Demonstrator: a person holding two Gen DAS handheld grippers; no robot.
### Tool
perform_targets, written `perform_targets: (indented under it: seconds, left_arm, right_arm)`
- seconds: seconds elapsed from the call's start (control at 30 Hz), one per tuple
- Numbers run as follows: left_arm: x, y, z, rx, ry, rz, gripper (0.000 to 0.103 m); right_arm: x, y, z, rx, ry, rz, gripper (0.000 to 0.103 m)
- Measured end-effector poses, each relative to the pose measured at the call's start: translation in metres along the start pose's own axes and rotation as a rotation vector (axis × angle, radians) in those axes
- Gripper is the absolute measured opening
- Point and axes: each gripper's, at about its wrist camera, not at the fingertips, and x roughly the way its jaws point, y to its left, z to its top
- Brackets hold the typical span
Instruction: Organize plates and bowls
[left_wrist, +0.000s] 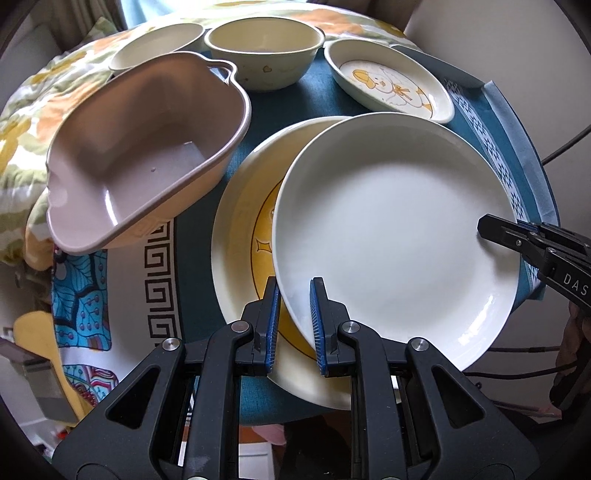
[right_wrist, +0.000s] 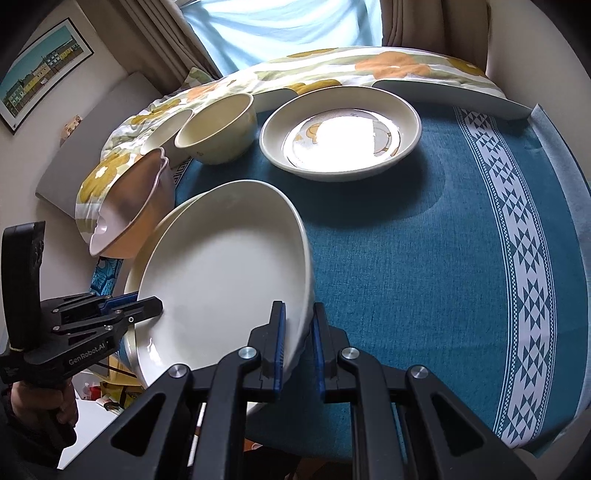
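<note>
White plate (left_wrist: 395, 229) is being held by both tongs at once: the left gripper (left_wrist: 295, 325) is clamping its near rim and the right gripper (right_wrist: 299, 347) is pinching the opposite edge, directly above a yellow-patterned plate (left_wrist: 240, 229) on the teal cloth (right_wrist: 406, 258). Judged from this, both tongs should be lowering level and centring it before letting go. Farther ahead, the pink bowl (left_wrist: 147, 155), cream bowl (left_wrist: 264, 51) and duck dish (left_wrist: 391, 81) are sitting with nothing inside.

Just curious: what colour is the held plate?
Plain white plate, clearest in the left wrist view.
</note>
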Motion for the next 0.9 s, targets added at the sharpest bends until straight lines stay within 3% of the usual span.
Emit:
perform_targets:
  seconds: [0.33,0.9]
  left_arm:
    - [-0.011,-0.018,0.0,0.12,-0.052,0.141,0.014]
    - [-0.021,-0.014,-0.012,0.113,-0.08,0.189,0.014]
  right_arm:
    - [0.0,0.011,0.003,-0.085,0.006,-0.075,0.012]
    - [0.009,0.033,0.0,-0.227,0.029,-0.183,0.012]
